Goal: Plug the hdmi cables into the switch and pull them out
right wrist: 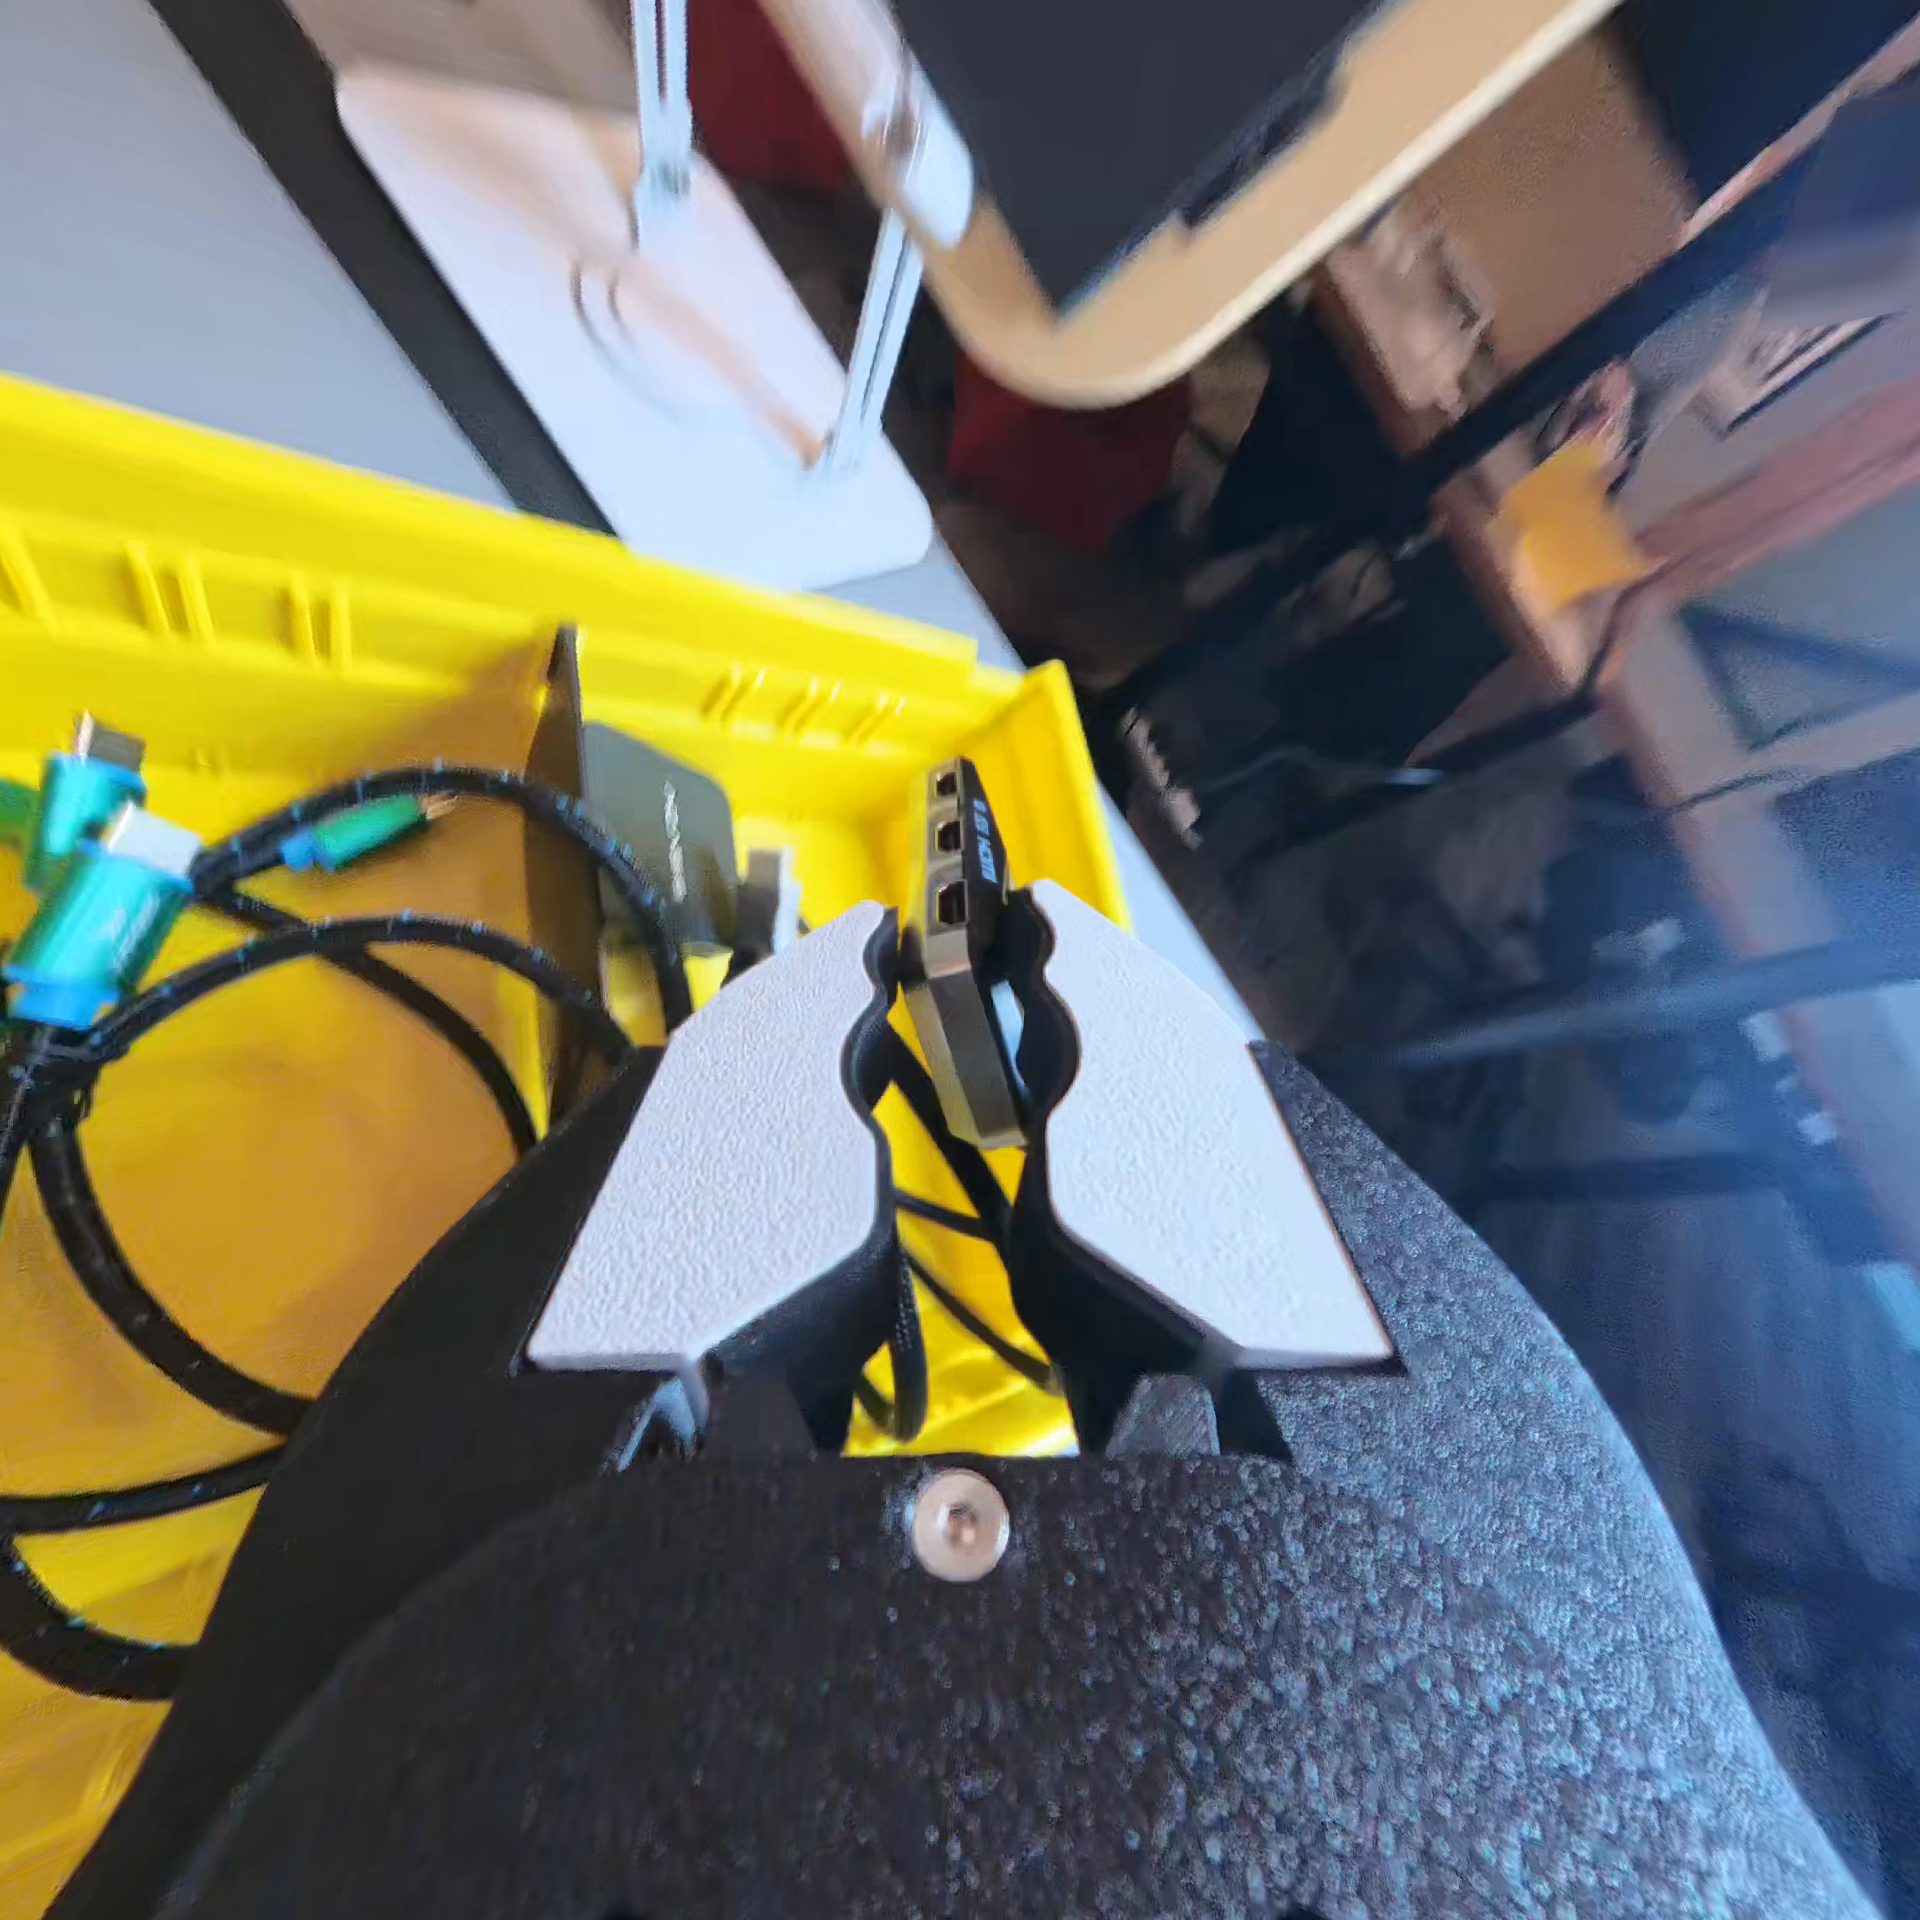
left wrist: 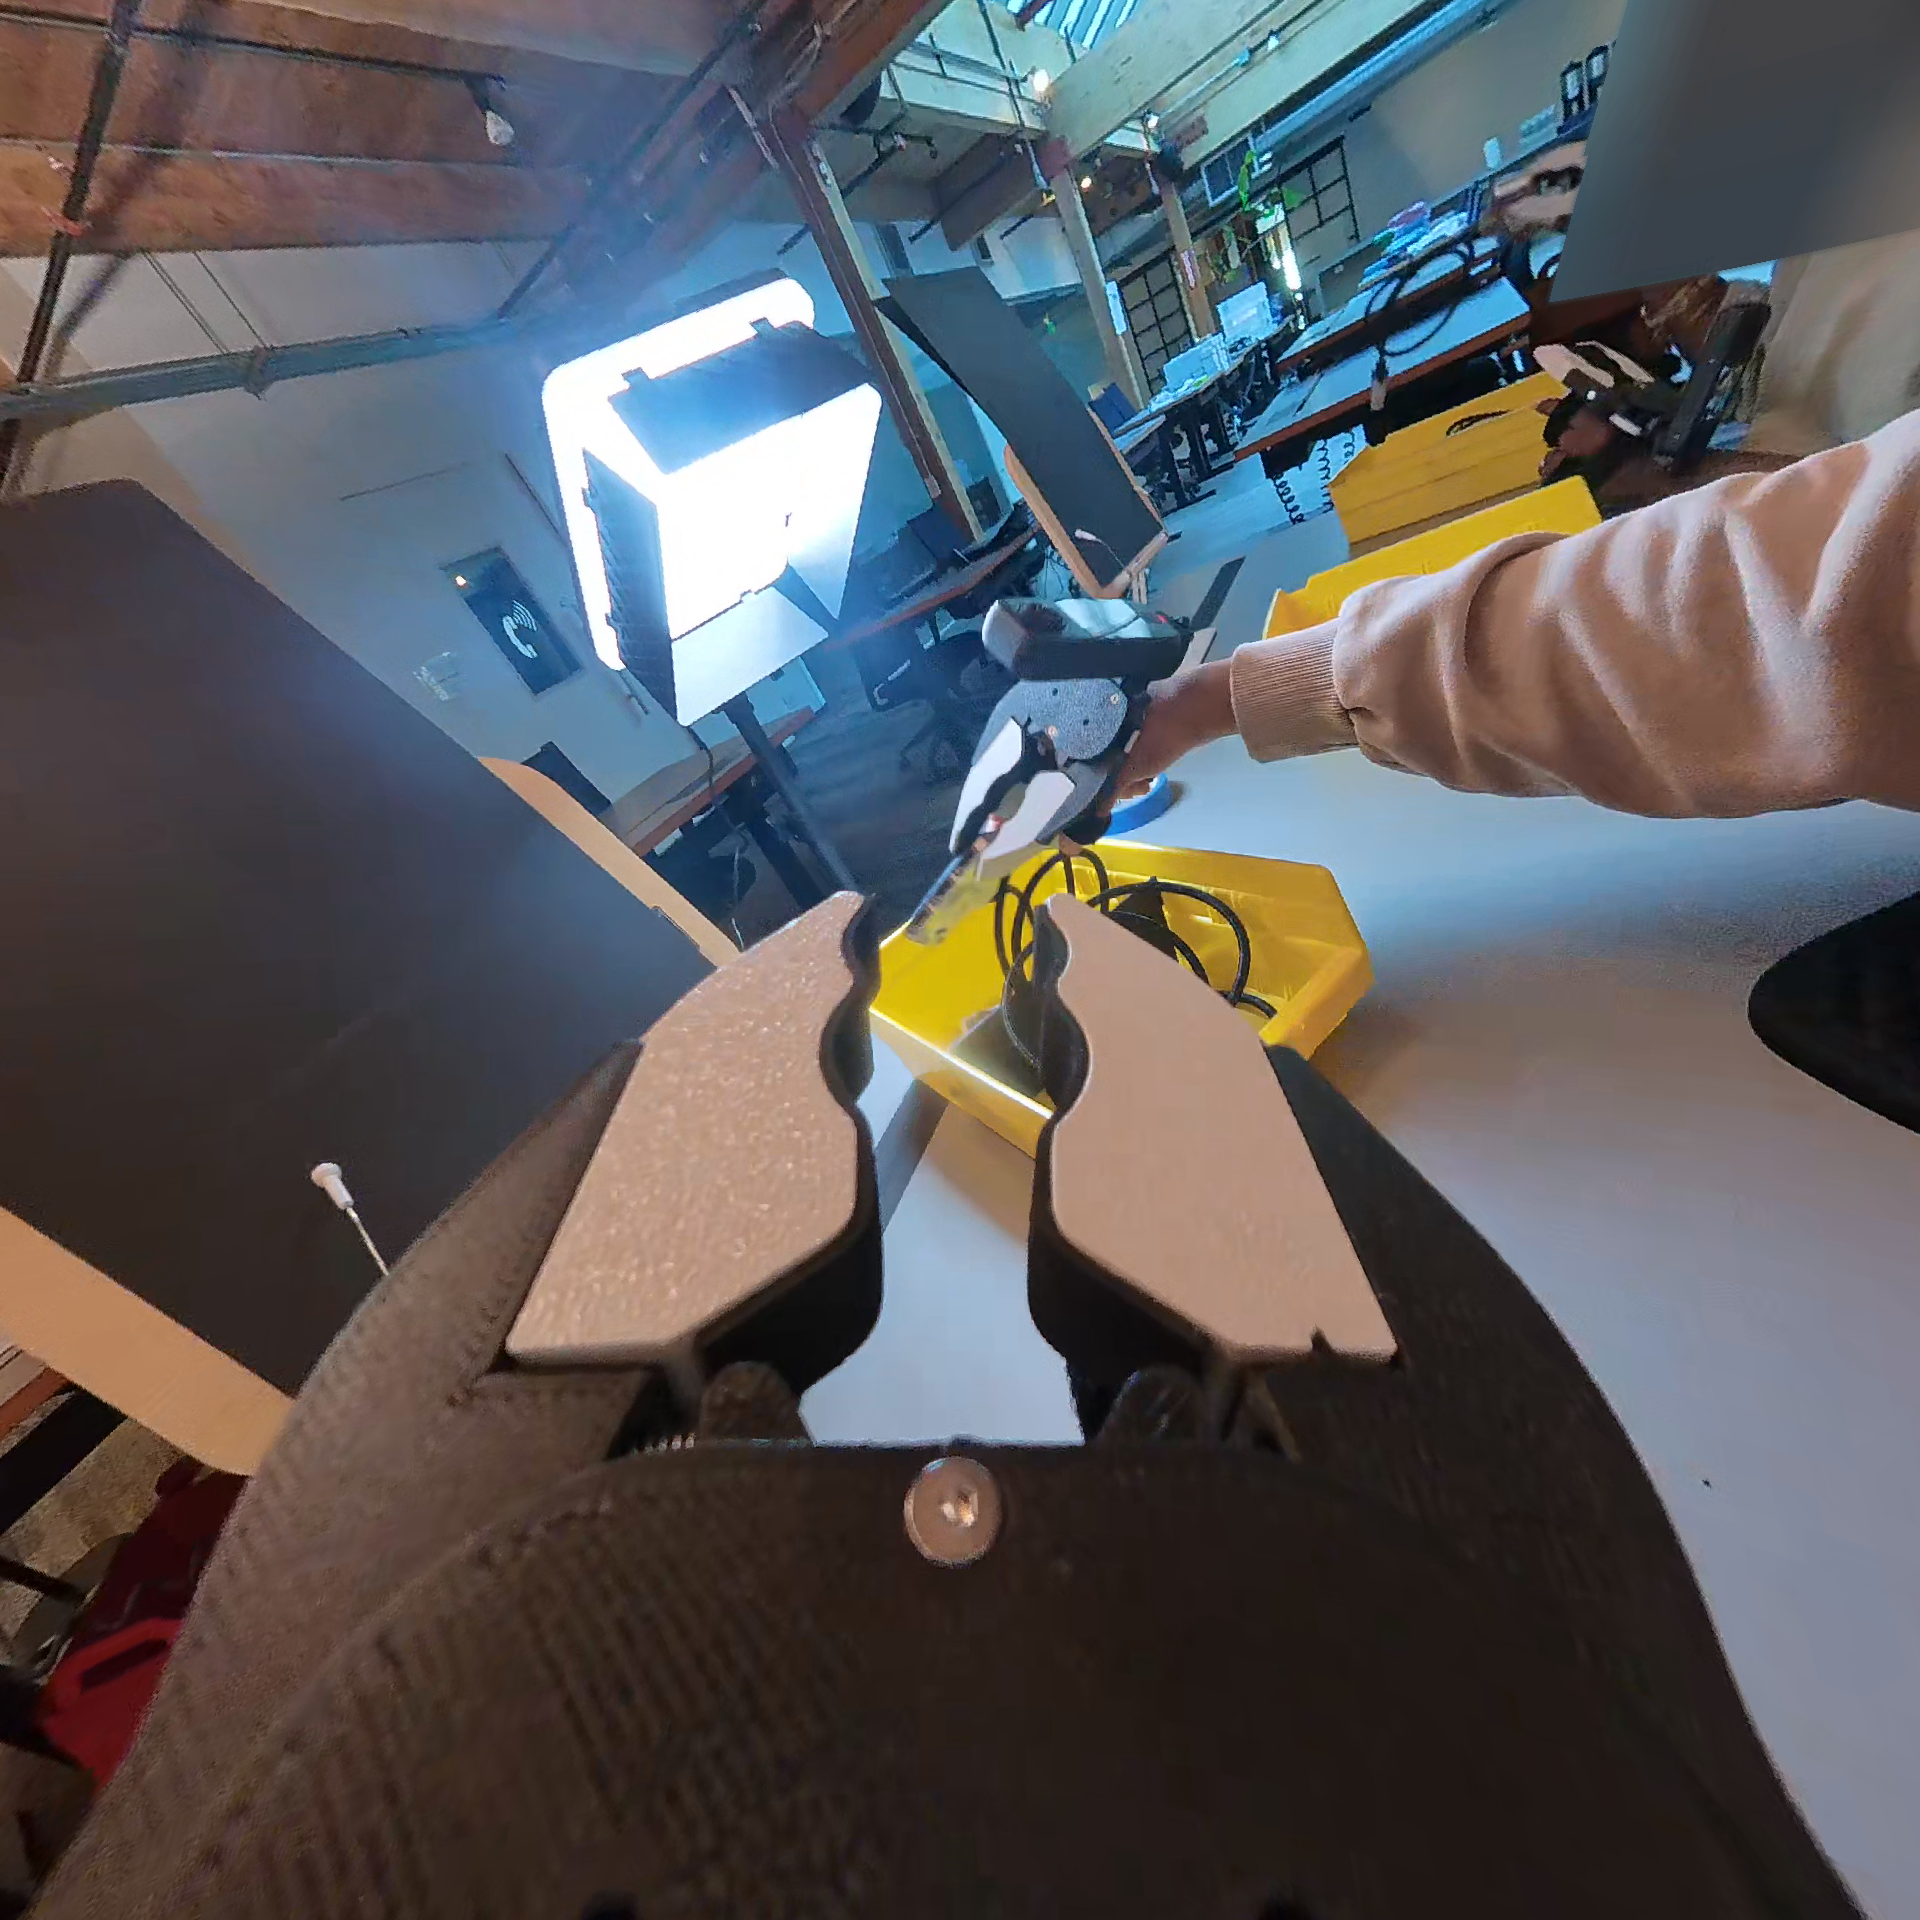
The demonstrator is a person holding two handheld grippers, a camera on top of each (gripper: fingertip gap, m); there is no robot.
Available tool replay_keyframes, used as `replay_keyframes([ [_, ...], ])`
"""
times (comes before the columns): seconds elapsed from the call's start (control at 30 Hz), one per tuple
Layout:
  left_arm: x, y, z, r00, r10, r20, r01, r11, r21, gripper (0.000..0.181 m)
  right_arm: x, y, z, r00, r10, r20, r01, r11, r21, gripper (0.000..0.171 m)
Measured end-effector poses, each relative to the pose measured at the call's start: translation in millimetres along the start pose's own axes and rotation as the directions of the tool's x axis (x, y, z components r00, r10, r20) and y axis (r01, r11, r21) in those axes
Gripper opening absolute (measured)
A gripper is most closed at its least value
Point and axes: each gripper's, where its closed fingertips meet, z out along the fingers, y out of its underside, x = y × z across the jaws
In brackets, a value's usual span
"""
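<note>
In the right wrist view my right gripper (right wrist: 961, 935) is shut on the HDMI switch (right wrist: 951, 862), a thin dark metal box held edge-up with its row of ports showing, over the right end of a yellow bin (right wrist: 727, 665). Black braided HDMI cables (right wrist: 343, 940) with teal plugs (right wrist: 88, 935) and a green plug (right wrist: 364, 831) lie coiled in the bin. In the left wrist view my left gripper (left wrist: 956, 935) is open and empty above the grey table (left wrist: 1558, 1299), facing the bin (left wrist: 1309, 935). The right gripper (left wrist: 1003, 821) hangs over the bin's far end.
A black box (right wrist: 665, 821) sits behind a divider in the bin. The table edge runs just past the bin, with floor clutter beyond. A bright studio light (left wrist: 727, 520), black panels (left wrist: 260, 883), more yellow bins (left wrist: 1455, 488), a blue tape roll (left wrist: 1148, 800) and a sleeved arm (left wrist: 1610, 644) are around. About 40 cm separates my left fingertips from my right.
</note>
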Motion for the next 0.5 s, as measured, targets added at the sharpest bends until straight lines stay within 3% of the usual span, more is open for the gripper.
replay_keyframes([
  [0.13, 5.2, 11.9, 8.8, 1.000, 0.006, -0.015, -0.006, 0.999, -0.046, 0.028, -10.9, 8.7, 4.9, 0.993, 0.100, 0.063, -0.096, 0.993, -0.063, 0.024],
  [0.23, 3.8, 26.1, 10.9, 1.000, -0.003, -0.011, 0.001, 0.993, -0.120, 0.030, -2.2, -10.7, -6.0, 0.996, 0.080, 0.036, -0.078, 0.995, -0.069, 0.037],
  [0.37, -8.8, 43.4, 4.4, 0.999, -0.014, 0.030, 0.020, 0.977, -0.214, 0.032, -0.9, -80.1, -53.5, 0.988, 0.153, 0.000, -0.151, 0.976, 0.158, 0.039],
  [0.5, -21.7, 52.1, -7.1, 0.997, -0.014, 0.075, 0.034, 0.960, -0.278, 0.034, -31.6, -135.1, -114.4, 0.962, 0.272, -0.005, -0.244, 0.872, 0.425, 0.033],
])
